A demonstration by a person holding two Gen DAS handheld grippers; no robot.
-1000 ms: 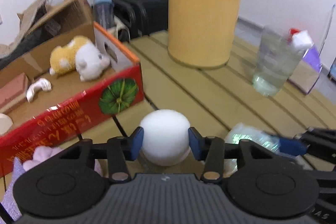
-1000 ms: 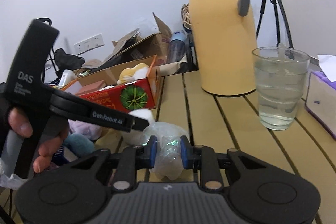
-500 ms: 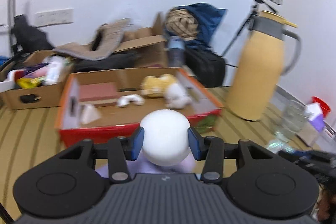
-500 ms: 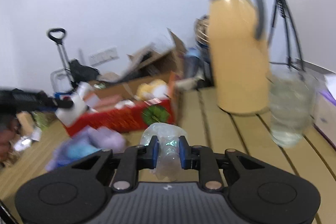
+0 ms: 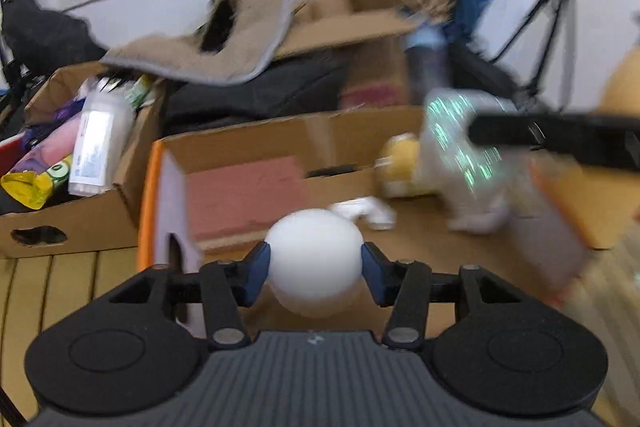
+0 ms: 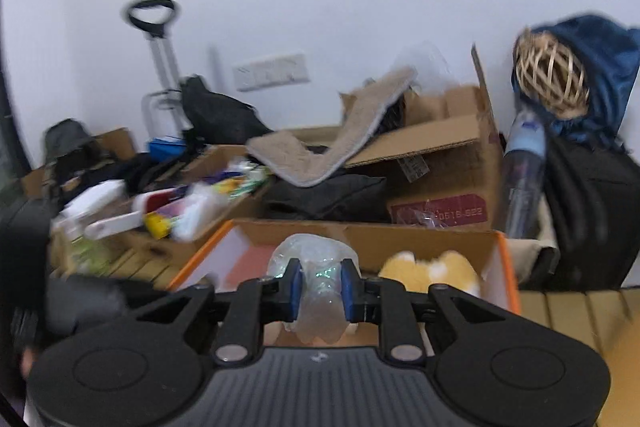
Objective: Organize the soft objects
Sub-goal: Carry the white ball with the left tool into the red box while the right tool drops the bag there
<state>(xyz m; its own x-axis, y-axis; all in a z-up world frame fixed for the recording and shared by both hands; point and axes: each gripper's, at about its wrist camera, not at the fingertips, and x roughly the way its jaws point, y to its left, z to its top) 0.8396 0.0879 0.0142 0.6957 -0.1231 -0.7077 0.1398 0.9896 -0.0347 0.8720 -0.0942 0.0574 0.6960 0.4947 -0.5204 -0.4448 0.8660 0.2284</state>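
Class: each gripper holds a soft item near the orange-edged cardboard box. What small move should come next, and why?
Probably lower both a little and open. The left gripper pinches the white ball and the right gripper the clear plastic wad, both already over the box.

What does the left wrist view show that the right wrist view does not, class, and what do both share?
Only the left wrist view shows the left gripper clamped on the white ball. Only the right wrist view shows the luggage trolley by the wall. Both show the orange-edged cardboard box, the yellow plush toy inside it, and the crinkly clear bag held by the right gripper.
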